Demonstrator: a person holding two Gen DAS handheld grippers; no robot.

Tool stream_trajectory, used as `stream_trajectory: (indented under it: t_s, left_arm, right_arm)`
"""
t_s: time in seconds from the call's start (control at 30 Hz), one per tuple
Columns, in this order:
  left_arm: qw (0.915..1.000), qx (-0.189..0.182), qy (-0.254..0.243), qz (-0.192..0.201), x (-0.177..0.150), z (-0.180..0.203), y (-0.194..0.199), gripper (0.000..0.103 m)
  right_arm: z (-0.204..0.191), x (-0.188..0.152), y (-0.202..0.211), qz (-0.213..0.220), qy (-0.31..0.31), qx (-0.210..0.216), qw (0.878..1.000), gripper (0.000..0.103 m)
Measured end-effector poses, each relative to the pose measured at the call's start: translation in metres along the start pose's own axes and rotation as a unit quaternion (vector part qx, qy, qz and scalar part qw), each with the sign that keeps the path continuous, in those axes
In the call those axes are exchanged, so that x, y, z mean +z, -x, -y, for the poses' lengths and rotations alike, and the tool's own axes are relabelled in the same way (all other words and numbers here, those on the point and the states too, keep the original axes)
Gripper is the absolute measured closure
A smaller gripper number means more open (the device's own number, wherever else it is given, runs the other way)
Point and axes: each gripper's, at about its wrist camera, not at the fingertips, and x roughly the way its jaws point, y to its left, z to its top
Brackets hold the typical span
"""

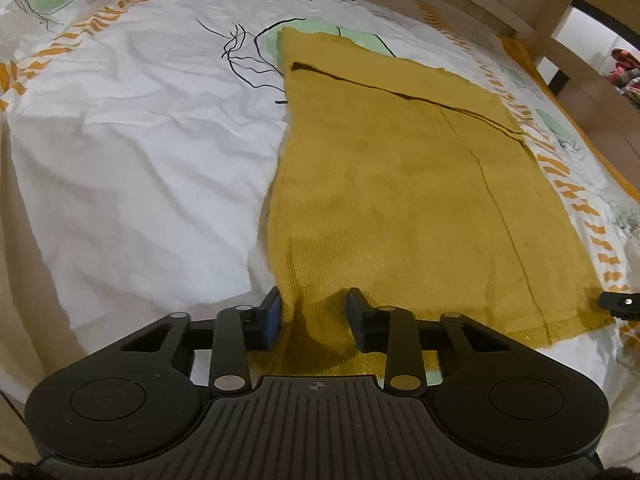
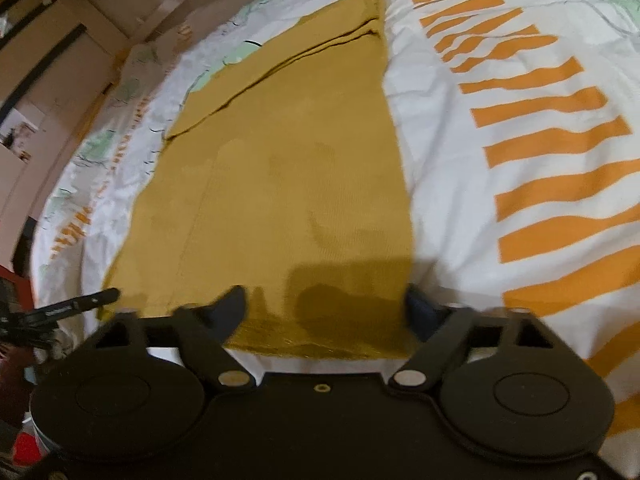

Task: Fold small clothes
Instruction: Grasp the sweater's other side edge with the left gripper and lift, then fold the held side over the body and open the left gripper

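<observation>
A mustard-yellow knit garment (image 1: 420, 184) lies flat on the bed, partly folded, with a folded band across its far end. It also shows in the right wrist view (image 2: 280, 168). My left gripper (image 1: 314, 312) is open, its jaws standing either side of the garment's near left corner. My right gripper (image 2: 326, 306) is open wide over the garment's near right corner. The tip of the right gripper shows at the right edge of the left wrist view (image 1: 618, 304), and the left gripper shows at the left edge of the right wrist view (image 2: 76, 304).
The bed sheet (image 1: 132, 152) is white with orange stripes (image 2: 560, 184), green patches and black line drawings. A wooden bed frame (image 1: 560, 12) stands beyond the far edge. Furniture and clutter (image 2: 24, 320) stand to the left of the bed.
</observation>
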Motion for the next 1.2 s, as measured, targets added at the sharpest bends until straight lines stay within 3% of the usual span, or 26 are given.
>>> stream_trajectory:
  t_s: [0.03, 0.07, 0.1, 0.13, 0.37, 0.67, 1.2]
  left_arm:
    - [1.0, -0.001, 0.001, 0.001, 0.0, 0.0, 0.0, 0.078]
    - [1.0, -0.002, 0.004, 0.003, 0.0, -0.001, 0.001, 0.086]
    - [0.9999, -0.004, 0.009, 0.006, 0.0, -0.002, 0.001, 0.09]
    - [0.9998, -0.01, 0.014, 0.009, 0.0, -0.003, 0.003, 0.095]
    - [0.9962, -0.042, 0.053, 0.054, 0.008, -0.004, 0.022, 0.097]
    - [0.9869, -0.077, 0.071, 0.123, 0.052, 0.001, 0.042, 0.097]
    - [0.9756, -0.08, 0.093, 0.182, 0.15, -0.005, -0.003, 0.097]
  right_arm:
    - [0.001, 0.0, 0.001, 0.0, -0.001, -0.007, 1.0, 0.048]
    - [0.003, -0.001, 0.003, -0.001, -0.004, -0.01, 1.0, 0.074]
    - [0.005, -0.001, 0.004, -0.003, -0.011, -0.006, 1.0, 0.085]
    - [0.007, -0.001, 0.005, -0.004, -0.021, 0.002, 1.0, 0.085]
    - [0.002, 0.002, 0.018, 0.047, -0.042, 0.047, 0.997, 0.087]
    - [-0.009, 0.035, 0.034, 0.122, -0.046, 0.087, 0.988, 0.087]
    - [0.002, 0.153, 0.005, 0.216, -0.033, 0.098, 0.971, 0.087]
